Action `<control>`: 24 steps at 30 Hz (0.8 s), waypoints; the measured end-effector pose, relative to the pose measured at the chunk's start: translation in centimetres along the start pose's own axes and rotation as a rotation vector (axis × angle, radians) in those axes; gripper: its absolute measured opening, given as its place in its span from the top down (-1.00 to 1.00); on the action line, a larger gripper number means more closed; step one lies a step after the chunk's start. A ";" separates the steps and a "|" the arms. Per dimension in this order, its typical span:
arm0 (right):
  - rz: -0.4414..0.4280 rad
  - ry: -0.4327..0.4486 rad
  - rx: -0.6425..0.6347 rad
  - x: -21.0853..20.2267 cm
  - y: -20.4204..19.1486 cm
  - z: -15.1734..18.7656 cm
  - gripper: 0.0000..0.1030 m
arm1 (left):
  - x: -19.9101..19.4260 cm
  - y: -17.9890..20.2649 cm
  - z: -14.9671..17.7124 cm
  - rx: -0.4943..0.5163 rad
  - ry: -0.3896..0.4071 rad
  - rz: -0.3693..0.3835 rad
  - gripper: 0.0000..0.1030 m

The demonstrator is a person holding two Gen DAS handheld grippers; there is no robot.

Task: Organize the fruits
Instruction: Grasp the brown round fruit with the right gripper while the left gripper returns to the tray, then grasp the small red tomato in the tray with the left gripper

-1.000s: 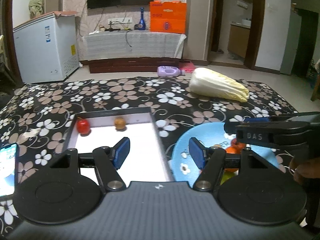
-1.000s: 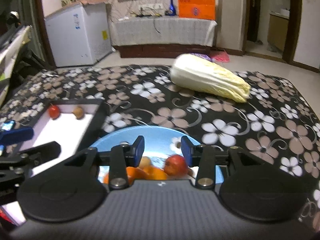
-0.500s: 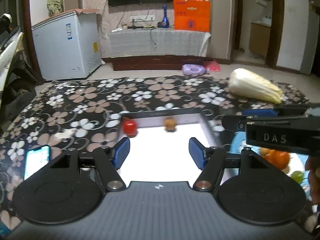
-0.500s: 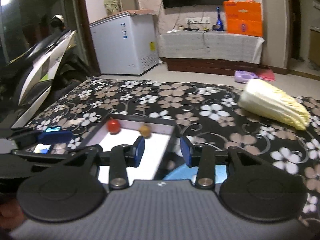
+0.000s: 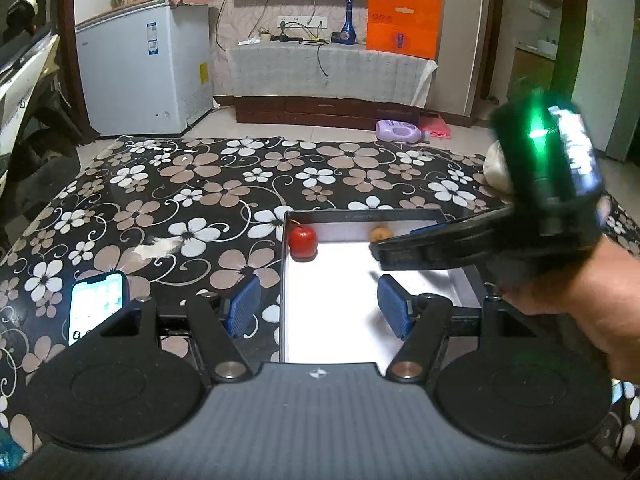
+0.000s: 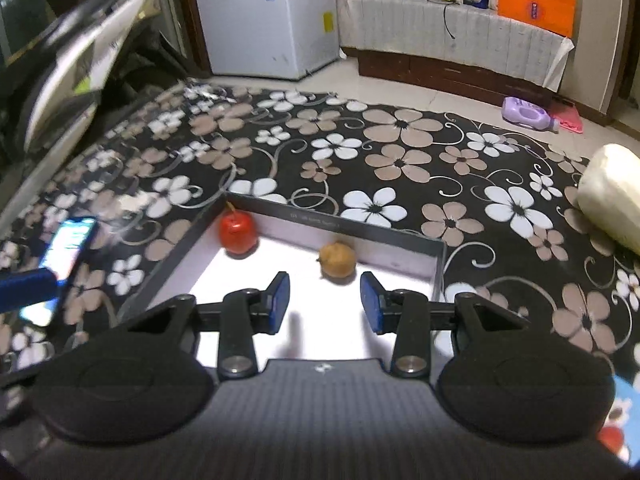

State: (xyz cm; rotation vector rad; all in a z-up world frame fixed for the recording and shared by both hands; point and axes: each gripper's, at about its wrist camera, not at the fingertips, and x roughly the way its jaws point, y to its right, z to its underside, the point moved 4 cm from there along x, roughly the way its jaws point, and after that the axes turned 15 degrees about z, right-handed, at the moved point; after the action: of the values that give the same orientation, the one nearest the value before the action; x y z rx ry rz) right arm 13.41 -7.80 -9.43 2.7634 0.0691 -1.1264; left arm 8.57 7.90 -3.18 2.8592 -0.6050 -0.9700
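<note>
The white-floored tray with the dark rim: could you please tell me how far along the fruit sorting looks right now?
Two pieces already sit at the far wall of the dark-rimmed white tray: a shiny red apple and a small brownish round fruit. Nothing is in hand; the right claw hovers open and empty over the tray, and the left claw is open too. More fruit shows on the blue plate at the frame edge.

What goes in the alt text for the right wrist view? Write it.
An open, empty right hand-held gripper hovers over a white-floored box holding a red apple and a brown fruit, on a floral table.
</note>
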 end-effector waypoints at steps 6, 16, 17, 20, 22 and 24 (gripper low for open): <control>0.059 -0.046 -0.039 2.6 -0.9 -0.7 0.21 | 0.3 -0.3 -0.4 -0.035 0.000 0.023 -0.36; 0.053 -0.045 -0.051 3.1 -0.6 -0.8 0.48 | 1.5 -0.5 -0.5 -0.063 -0.018 0.009 -0.35; 0.039 -0.039 -0.031 2.4 -0.1 -0.7 0.48 | 1.7 -0.4 -0.5 -0.064 -0.019 0.011 -0.35; 0.012 -0.001 -0.012 -0.1 0.9 -0.3 0.47 | 2.7 -0.1 -0.5 -0.071 -0.027 0.021 -0.35; 0.000 0.028 -0.003 -2.1 1.7 0.0 0.47 | 3.5 0.2 -0.6 -0.084 -0.035 0.020 -0.34; -0.013 0.061 0.039 -4.1 2.8 0.3 0.47 | 4.5 0.6 -0.7 -0.086 -0.043 0.001 -0.34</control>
State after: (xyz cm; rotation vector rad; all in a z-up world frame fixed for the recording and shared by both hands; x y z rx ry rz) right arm 10.60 -10.52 -6.42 2.8361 0.0732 -1.0581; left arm 12.02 5.56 -5.06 2.7696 -0.5547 -1.0337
